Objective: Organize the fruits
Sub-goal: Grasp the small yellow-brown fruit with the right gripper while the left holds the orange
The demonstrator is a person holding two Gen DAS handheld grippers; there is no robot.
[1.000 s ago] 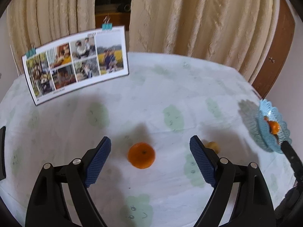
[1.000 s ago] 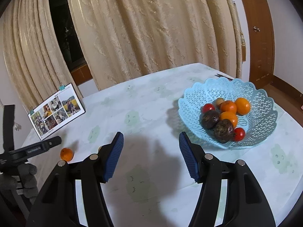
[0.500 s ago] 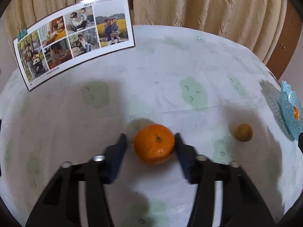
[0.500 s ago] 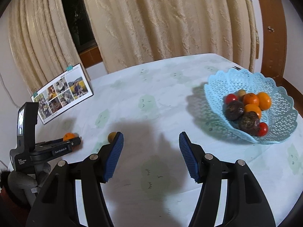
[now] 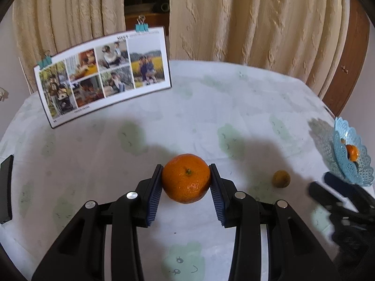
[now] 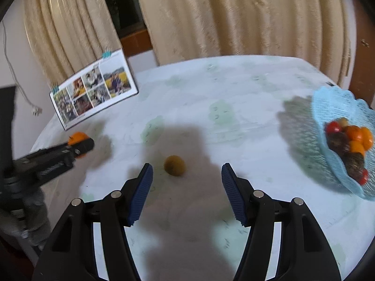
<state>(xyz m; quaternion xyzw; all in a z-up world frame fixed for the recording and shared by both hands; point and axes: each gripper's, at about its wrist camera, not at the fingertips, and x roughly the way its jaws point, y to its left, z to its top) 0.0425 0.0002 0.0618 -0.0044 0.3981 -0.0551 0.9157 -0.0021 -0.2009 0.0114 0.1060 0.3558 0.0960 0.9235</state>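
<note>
My left gripper [image 5: 186, 182] is shut on an orange mandarin [image 5: 186, 178], both blue pads pressed to its sides, just above the tablecloth. The mandarin also shows in the right wrist view [image 6: 78, 138], behind the left gripper [image 6: 82, 147]. A small brownish round fruit [image 5: 281, 179] lies to the right of it. My right gripper [image 6: 186, 180] is open, with that small fruit [image 6: 174, 165] on the cloth just ahead of its fingers, left of centre. A light blue lattice basket [image 6: 346, 145] with several fruits stands at the right; its rim [image 5: 358, 171] shows in the left wrist view.
A photo calendar [image 5: 103, 75] held by clips stands at the back left of the round table [image 5: 234, 107]. Beige curtains hang behind the table. A wooden door is at the far right.
My left gripper closed on the mandarin and lifted it slightly. My right gripper swung left and lower, bringing the small brownish fruit in front of its open fingers.
</note>
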